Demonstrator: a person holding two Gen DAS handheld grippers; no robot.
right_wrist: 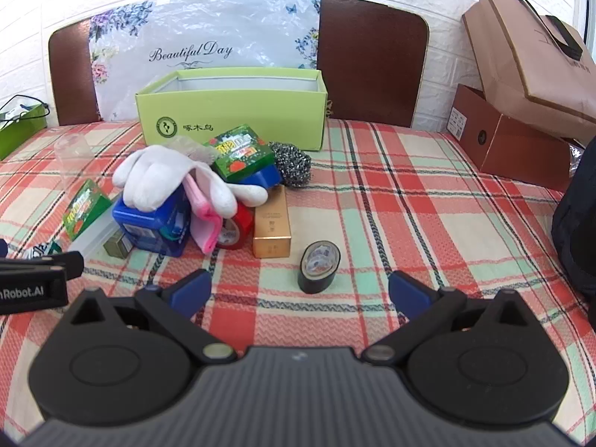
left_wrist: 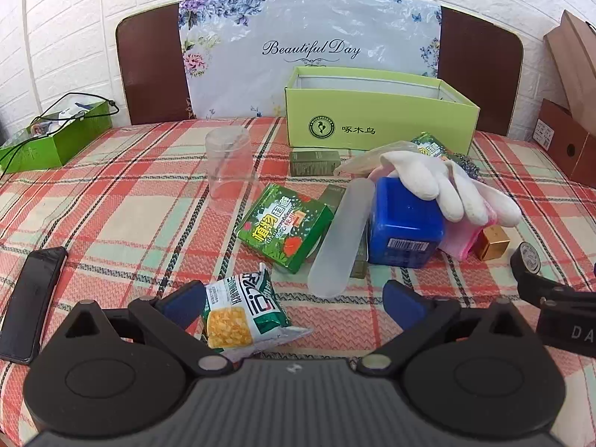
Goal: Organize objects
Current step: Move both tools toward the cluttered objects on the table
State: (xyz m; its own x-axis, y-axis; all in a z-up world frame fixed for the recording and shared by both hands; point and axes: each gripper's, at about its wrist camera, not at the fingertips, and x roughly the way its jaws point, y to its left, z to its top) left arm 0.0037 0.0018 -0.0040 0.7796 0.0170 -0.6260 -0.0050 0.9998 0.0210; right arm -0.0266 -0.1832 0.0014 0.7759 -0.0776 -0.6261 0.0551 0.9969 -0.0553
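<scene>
A pile of objects lies on the plaid tablecloth before an open light-green box. My left gripper is open; a corn snack packet lies between its fingers, against the left one. Ahead are a green tea box, a frosted tube, a blue box and white gloves. My right gripper is open and empty, just behind a black tape roll. A gold box, red tape, a steel scourer and a second green tea box lie beyond.
A clear plastic jar stands at left centre. A black phone lies at the left edge. A green box with cables sits far left. Brown boxes and a paper bag stand at the right. A headboard and wall are behind.
</scene>
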